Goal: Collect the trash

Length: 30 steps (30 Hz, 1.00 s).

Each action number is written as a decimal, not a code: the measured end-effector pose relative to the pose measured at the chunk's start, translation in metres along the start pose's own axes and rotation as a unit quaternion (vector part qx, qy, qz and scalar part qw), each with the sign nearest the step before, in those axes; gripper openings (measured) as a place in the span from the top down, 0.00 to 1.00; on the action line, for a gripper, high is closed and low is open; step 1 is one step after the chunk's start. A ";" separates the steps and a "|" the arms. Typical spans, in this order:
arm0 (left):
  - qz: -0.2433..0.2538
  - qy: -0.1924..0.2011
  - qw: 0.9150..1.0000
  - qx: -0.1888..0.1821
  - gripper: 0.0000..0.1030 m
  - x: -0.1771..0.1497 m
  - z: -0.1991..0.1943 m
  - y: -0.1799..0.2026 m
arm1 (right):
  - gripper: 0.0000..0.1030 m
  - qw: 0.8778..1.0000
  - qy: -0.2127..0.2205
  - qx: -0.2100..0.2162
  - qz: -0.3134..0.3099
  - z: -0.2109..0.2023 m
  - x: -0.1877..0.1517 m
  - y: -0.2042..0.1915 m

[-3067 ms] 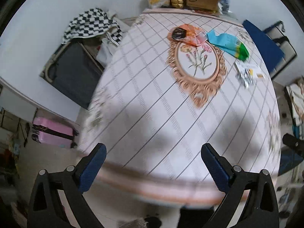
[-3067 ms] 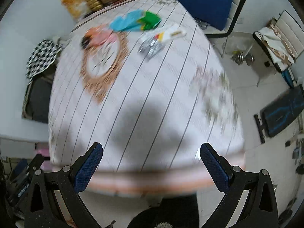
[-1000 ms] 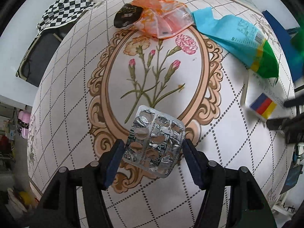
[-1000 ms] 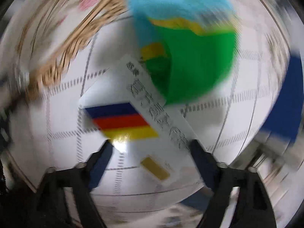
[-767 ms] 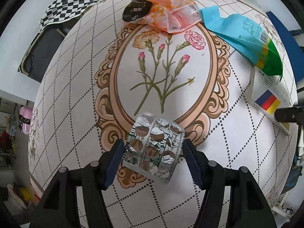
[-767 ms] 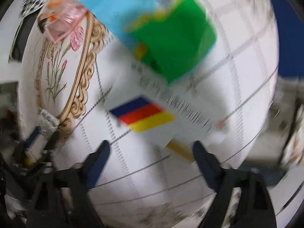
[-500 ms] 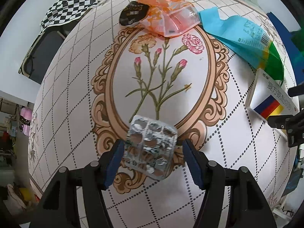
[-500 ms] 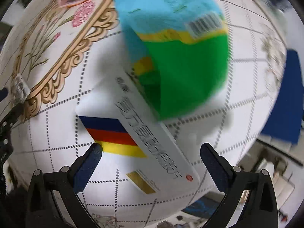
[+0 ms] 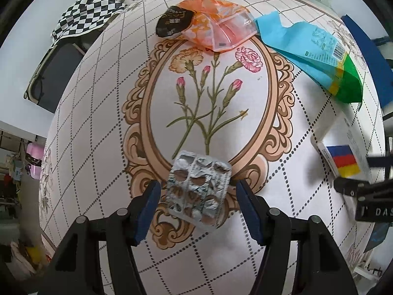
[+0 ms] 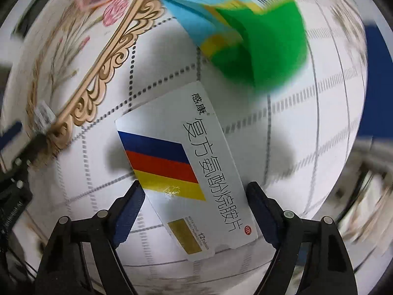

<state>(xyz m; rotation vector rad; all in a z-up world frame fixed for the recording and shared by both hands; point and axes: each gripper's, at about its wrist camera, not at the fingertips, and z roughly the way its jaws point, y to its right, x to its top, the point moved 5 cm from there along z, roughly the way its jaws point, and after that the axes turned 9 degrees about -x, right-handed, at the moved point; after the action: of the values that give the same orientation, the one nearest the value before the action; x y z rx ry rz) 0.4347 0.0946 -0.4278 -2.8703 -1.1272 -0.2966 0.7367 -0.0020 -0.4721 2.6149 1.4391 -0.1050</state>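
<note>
My left gripper (image 9: 197, 198) is shut on a crumpled silver blister pack (image 9: 198, 191) and holds it above the table. My right gripper (image 10: 195, 204) is shut on a white medicine box (image 10: 194, 169) with blue, red and yellow stripes; the box also shows in the left wrist view (image 9: 343, 152). An orange wrapper (image 9: 216, 29) with a black label, and a blue and green bag (image 9: 316, 56), lie on the far side of the table. The bag shows blurred in the right wrist view (image 10: 248, 29).
The table has a white checked cloth (image 9: 98, 123) with a flower oval in the middle. A dark chair (image 9: 56, 78) with a chequered cloth stands to the left. Blue chair (image 9: 363, 46) at the right edge. Boxes at the far end.
Both grippers came from the table's near edge to the trash. The left took up the blister pack. The right closed from wide open onto the medicine box.
</note>
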 end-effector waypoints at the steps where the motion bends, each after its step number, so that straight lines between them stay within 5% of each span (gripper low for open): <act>1: 0.002 0.002 1.000 0.000 0.41 -0.002 -0.003 -0.002 | 0.18 1.000 0.006 0.008 0.027 -0.002 -0.005 0.002; 8: 0.009 0.004 1.000 -0.019 0.44 -0.019 -0.022 -0.012 | 0.19 0.981 0.065 0.052 0.174 -0.027 -0.057 0.010; 12: 0.021 0.003 0.999 -0.035 0.44 -0.033 -0.031 -0.020 | 0.20 0.973 0.071 0.075 0.206 -0.034 -0.100 -0.009; 18: 0.056 -0.087 0.992 -0.070 0.42 -0.056 0.022 -0.029 | 0.20 0.975 0.029 0.029 0.220 -0.007 -0.150 -0.055; 25: 0.093 -0.091 0.988 -0.080 0.45 -0.047 0.025 -0.021 | 0.16 0.978 -0.010 -0.020 0.209 0.009 -0.137 -0.072; 26: 0.092 -0.089 0.989 -0.079 0.47 -0.046 0.024 -0.021 | 0.16 0.979 -0.003 -0.031 0.202 0.006 -0.135 -0.074; 28: 0.087 -0.081 0.990 -0.081 0.76 -0.045 0.020 -0.022 | 0.21 0.981 0.006 -0.033 0.193 0.004 -0.131 -0.083; 30: 0.073 -0.085 0.989 -0.095 0.82 -0.047 0.017 -0.028 | 0.23 0.982 0.019 -0.029 0.187 -0.001 -0.120 -0.096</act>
<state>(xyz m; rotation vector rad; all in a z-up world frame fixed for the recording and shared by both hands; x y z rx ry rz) 0.3849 0.0858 -0.4543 -3.1782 -0.9512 -0.1635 0.5915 -0.0514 -0.4645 2.7961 0.9204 0.0320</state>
